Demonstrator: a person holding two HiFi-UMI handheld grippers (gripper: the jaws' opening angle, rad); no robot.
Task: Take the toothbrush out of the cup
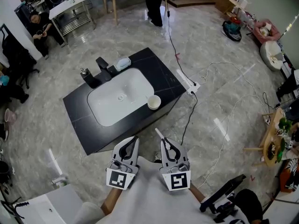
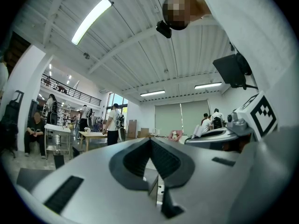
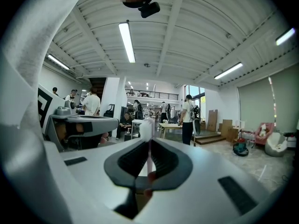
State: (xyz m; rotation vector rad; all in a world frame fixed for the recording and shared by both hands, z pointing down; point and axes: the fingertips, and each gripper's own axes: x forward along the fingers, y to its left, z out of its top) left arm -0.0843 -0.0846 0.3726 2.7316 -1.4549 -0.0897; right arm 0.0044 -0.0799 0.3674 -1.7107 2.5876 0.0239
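left gripper (image 1: 134, 139): closed tip to tip, pinching nothing; held level, close in front of the body.
right gripper (image 1: 163, 142): narrowed onto the toothbrush handle and clamping it; held level, just beside the left gripper.
toothbrush (image 3: 146, 133): pinched between the right fingers (image 3: 164, 158), with its white bristle head poking out past their tips and a reddish part of the handle further back in the throat; seen from the head view as a pale stick slanting beyond the right fingertips.
cup (image 1: 154, 102): upright, out ahead of both sets of fingertips and well apart from them and from the toothbrush; sits on the basin's near right corner.
basin (image 1: 100, 119): white, sunk in the black counter (image 1: 159, 73), ahead of the fingertips.
faucet (image 1: 103, 65): on the far side of the basin from the fingers.
soap dispenser (image 1: 86, 74): just left of the faucet, also beyond the basin.
pale blue item (image 1: 123, 63): just right of the faucet; cannot tell what it is.
power strip (image 1: 188, 84): on the floor past the counter's right corner, ahead and right of the right fingers.
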